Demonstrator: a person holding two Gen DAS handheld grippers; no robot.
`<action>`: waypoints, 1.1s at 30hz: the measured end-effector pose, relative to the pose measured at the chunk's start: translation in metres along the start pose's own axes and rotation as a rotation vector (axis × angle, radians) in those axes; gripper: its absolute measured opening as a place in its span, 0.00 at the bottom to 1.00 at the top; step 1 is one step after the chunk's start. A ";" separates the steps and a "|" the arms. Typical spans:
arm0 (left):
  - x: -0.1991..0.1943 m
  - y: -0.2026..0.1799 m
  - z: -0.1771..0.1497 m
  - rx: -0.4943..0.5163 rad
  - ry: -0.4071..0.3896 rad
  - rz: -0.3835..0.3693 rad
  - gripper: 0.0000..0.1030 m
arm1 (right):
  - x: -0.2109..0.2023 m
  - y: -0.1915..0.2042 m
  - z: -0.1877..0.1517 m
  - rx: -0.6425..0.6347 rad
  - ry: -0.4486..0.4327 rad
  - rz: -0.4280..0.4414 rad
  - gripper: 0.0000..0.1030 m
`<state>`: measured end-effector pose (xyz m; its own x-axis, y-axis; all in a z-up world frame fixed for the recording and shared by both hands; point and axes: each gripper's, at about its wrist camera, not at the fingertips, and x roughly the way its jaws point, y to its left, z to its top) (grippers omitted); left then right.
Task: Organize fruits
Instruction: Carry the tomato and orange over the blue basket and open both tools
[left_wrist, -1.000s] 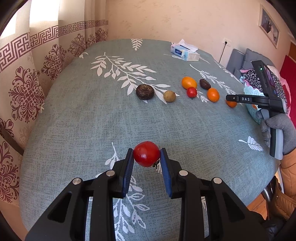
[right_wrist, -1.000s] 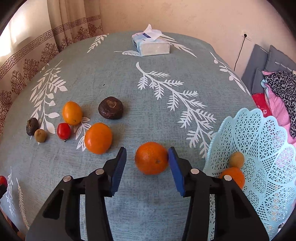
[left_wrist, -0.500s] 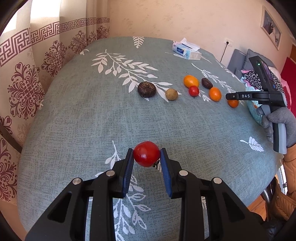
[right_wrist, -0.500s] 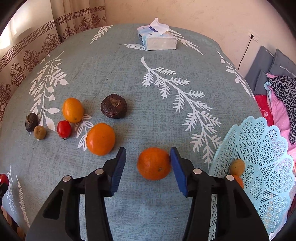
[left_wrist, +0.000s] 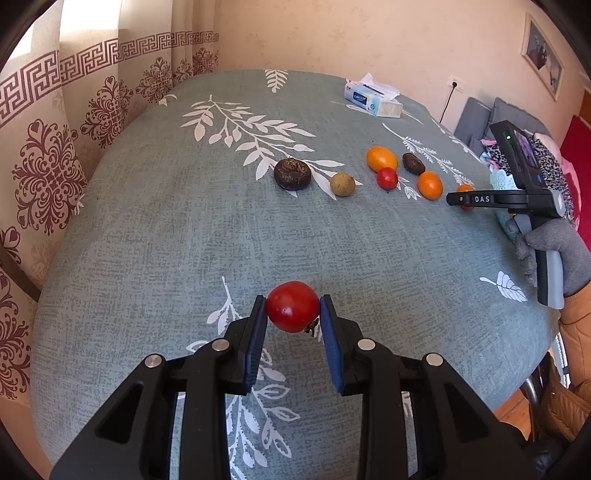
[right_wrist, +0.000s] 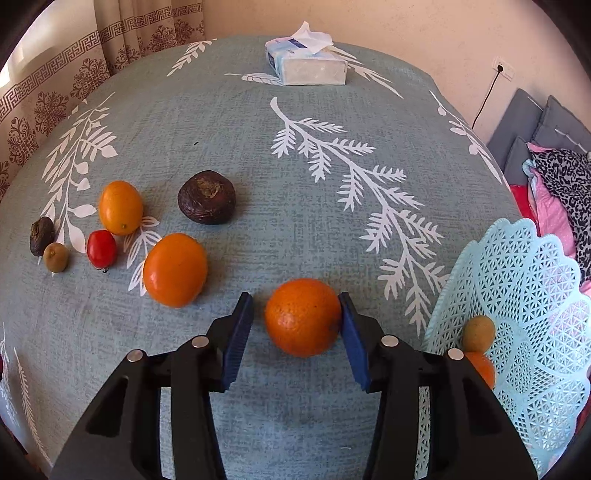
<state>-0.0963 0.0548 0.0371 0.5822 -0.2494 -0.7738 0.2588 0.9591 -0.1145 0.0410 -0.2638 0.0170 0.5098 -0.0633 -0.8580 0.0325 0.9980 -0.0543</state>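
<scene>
A red tomato (left_wrist: 293, 306) hangs just above the grey-green tablecloth (left_wrist: 184, 229) with my left gripper (left_wrist: 293, 310) shut on it, both blue pads pressing its sides. In the right wrist view an orange (right_wrist: 303, 317) rests on the cloth between the closing jaws of my right gripper (right_wrist: 295, 306). The right pad (right_wrist: 351, 332) touches the orange, while the left pad (right_wrist: 240, 328) stands a small gap away. A light blue lattice basket (right_wrist: 517, 280) at the right holds a small greenish fruit (right_wrist: 478, 333) and an orange fruit (right_wrist: 480, 369).
Left of the orange lie a larger orange fruit (right_wrist: 174, 269), an oval orange one (right_wrist: 120, 207), a small red tomato (right_wrist: 101, 248), a dark brown fruit (right_wrist: 207, 202) and two small ones (right_wrist: 55, 257). A tissue box (right_wrist: 306, 62) sits at the far edge. A gloved hand (left_wrist: 557, 243) shows.
The right jaws have narrowed around the orange, and the right pad now rests against it. The left gripper still grips the tomato in the same place.
</scene>
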 end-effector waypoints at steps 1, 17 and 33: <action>0.001 0.000 0.000 0.000 0.002 0.000 0.29 | -0.004 -0.001 0.000 0.010 -0.008 0.012 0.38; -0.009 -0.027 0.012 0.067 -0.033 -0.020 0.29 | -0.106 -0.053 -0.015 0.160 -0.221 0.126 0.38; -0.012 -0.095 0.038 0.184 -0.061 -0.085 0.29 | -0.142 -0.161 -0.090 0.416 -0.306 0.059 0.39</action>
<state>-0.0988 -0.0382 0.0806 0.5963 -0.3419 -0.7263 0.4425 0.8949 -0.0580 -0.1140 -0.4156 0.1016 0.7470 -0.0663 -0.6616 0.3035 0.9193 0.2505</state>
